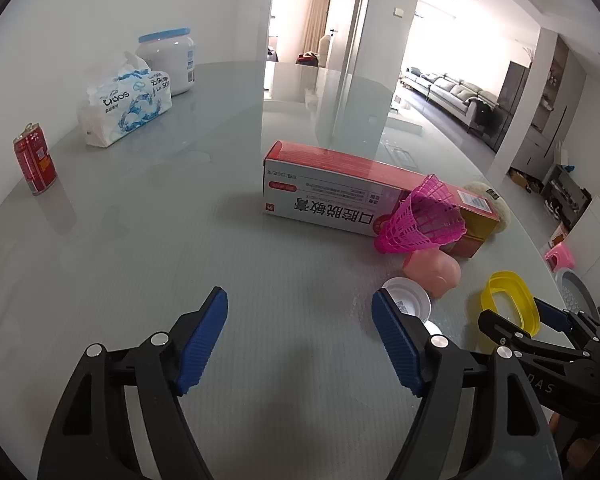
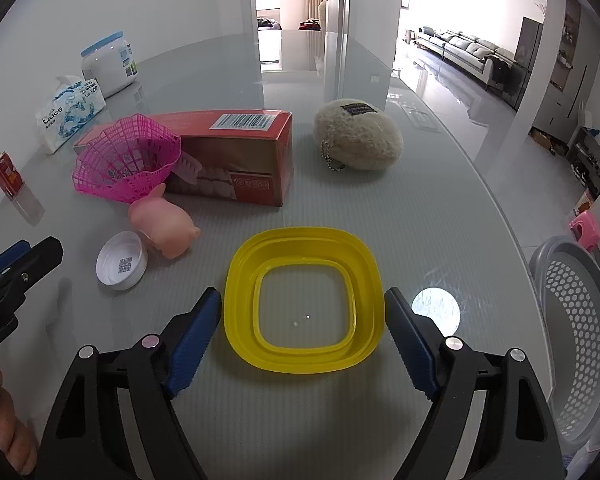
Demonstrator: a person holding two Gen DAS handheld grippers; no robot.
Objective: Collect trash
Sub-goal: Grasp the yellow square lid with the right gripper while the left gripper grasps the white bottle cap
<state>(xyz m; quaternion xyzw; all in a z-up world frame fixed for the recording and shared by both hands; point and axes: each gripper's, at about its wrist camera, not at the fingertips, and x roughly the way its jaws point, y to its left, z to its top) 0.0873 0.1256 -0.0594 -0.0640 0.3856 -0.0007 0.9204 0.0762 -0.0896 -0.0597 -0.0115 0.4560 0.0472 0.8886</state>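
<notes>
On the glass desk (image 2: 420, 208), the right tool (image 2: 303, 314) stands wide open, its blue pads flanking — not gripping — the yellow square lid ring (image 2: 300, 252). The left tool (image 1: 300, 312) is likewise spread and holds nothing. Just left of the ring lie a white cap (image 2: 121, 266), a pink pig toy (image 2: 164, 226) and a toothpaste box (image 2: 236, 156). The perforated grey basket (image 2: 576, 304) sits beyond the desk's right edge — contents not visible.

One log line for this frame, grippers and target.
left gripper: open, empty | right gripper: open, straddling yellow lid | basket: beside table
</notes>
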